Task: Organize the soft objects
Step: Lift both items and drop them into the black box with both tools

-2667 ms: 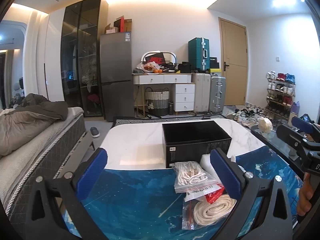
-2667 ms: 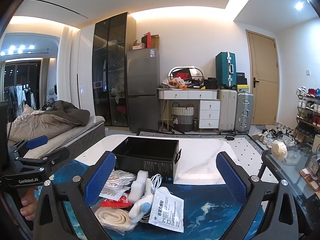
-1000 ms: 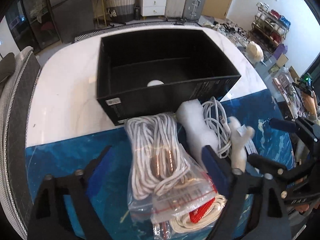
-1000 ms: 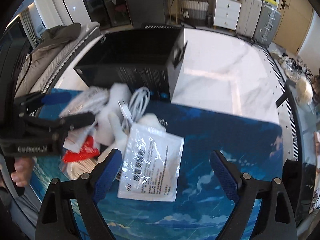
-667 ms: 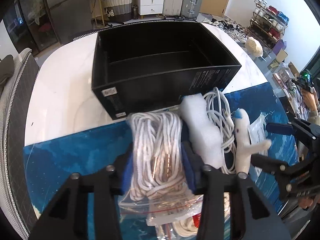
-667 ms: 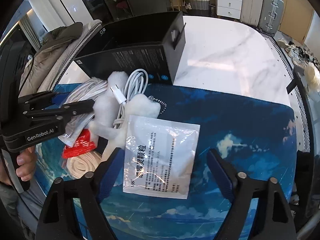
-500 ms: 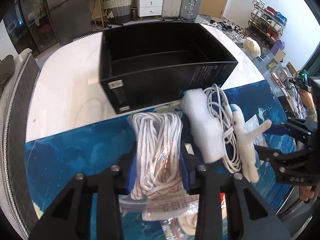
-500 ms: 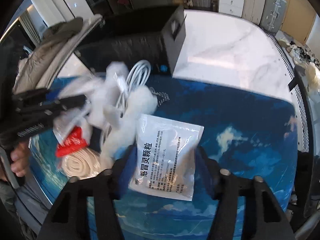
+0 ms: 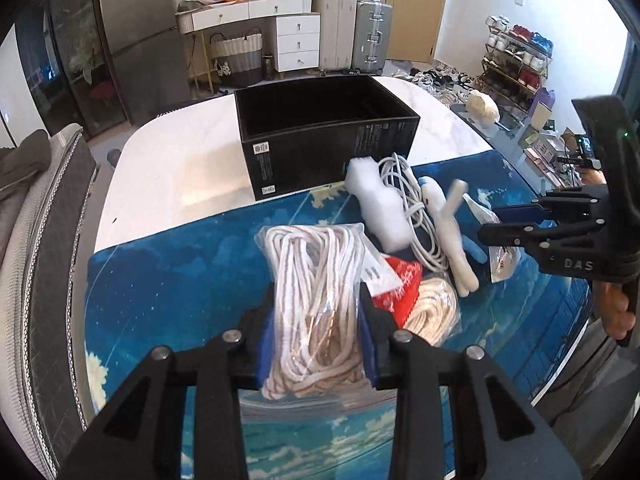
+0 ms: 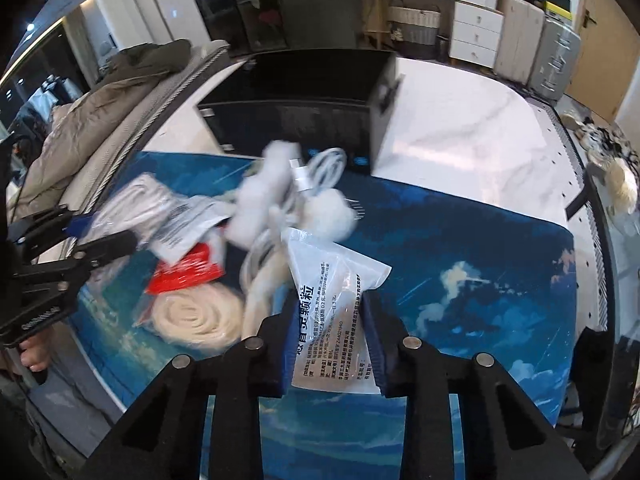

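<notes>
My left gripper [image 9: 318, 340] is shut on a clear bag of white rope [image 9: 316, 292], lifted a little above the blue mat. My right gripper [image 10: 330, 340] is shut on a white medicine sachet [image 10: 332, 300] with printed text and holds it raised. An open black box [image 9: 320, 136] stands on the white table beyond the pile; it also shows in the right wrist view [image 10: 296, 116]. On the mat lie a white foam piece [image 9: 380, 204], a white cable [image 9: 412, 208], a white plush toy [image 9: 448, 232], a red packet [image 9: 400, 284] and a cream rope coil [image 9: 432, 312].
The blue mat [image 9: 180, 280] covers the near half of the white marble table [image 9: 176, 172]. A bed with a grey quilt [image 10: 100, 120] lies on the left. A glass side table [image 9: 496, 128], shoe rack and suitcases stand beyond.
Both grippers came down from a level view and closed: the left on the rope bag, the right on the sachet. Both items have been lifted since half a second ago.
</notes>
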Demonstrator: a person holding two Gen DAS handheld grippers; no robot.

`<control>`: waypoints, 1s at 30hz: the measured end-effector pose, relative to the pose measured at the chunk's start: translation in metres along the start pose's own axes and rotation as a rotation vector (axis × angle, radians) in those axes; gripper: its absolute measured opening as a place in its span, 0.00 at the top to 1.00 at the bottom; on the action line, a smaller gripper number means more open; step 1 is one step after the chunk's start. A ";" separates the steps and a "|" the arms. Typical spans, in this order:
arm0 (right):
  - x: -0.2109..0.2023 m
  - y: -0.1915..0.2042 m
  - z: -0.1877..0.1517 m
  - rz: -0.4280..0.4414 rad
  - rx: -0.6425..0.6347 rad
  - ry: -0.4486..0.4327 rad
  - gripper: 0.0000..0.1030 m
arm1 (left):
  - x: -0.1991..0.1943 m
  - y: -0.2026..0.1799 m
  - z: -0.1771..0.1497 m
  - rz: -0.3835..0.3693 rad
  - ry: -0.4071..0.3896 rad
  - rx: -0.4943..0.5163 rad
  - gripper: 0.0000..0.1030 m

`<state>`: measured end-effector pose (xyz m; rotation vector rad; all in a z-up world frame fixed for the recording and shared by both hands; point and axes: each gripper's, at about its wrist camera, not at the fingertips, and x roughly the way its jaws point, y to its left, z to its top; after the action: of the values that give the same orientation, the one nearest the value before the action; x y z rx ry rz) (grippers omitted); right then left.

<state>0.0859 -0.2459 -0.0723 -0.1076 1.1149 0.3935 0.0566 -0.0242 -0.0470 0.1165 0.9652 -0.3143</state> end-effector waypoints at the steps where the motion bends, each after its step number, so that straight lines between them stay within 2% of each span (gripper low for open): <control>1: -0.003 0.003 -0.003 0.011 -0.002 0.001 0.71 | 0.003 -0.001 -0.001 -0.005 0.009 0.003 0.66; 3: -0.005 0.011 -0.007 0.016 -0.019 -0.002 0.71 | 0.011 0.001 -0.003 -0.017 0.031 -0.001 0.61; 4: -0.006 0.015 -0.008 0.021 -0.030 -0.002 0.71 | 0.013 -0.001 -0.004 -0.017 0.035 -0.003 0.56; 6: -0.005 0.026 -0.009 0.031 -0.055 0.000 0.71 | 0.019 -0.001 -0.005 -0.016 0.041 -0.003 0.54; 9: -0.006 0.036 -0.016 0.036 -0.073 0.000 0.71 | 0.027 0.002 -0.005 -0.036 0.074 -0.027 0.62; 11: -0.004 0.030 -0.017 0.035 -0.081 -0.002 0.71 | 0.029 0.004 -0.007 -0.043 0.087 -0.035 0.69; 15: -0.006 0.024 -0.018 0.049 -0.062 -0.011 0.71 | 0.022 0.006 -0.006 -0.032 0.061 -0.042 0.75; 19: -0.015 0.023 -0.017 0.064 -0.068 -0.042 0.71 | 0.002 0.000 0.000 -0.004 -0.025 -0.013 0.76; 23: -0.029 0.031 -0.014 0.053 -0.090 -0.116 0.71 | -0.014 -0.006 0.004 0.008 -0.099 0.011 0.76; 27: -0.055 0.042 -0.009 0.040 -0.124 -0.265 0.71 | -0.034 -0.008 0.014 0.025 -0.203 0.017 0.76; 30: -0.081 0.053 -0.007 0.012 -0.167 -0.409 0.71 | -0.062 -0.010 0.024 0.063 -0.345 0.050 0.76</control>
<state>0.0301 -0.2192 0.0029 -0.1597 0.6787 0.4944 0.0398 -0.0268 0.0177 0.1326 0.6110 -0.2892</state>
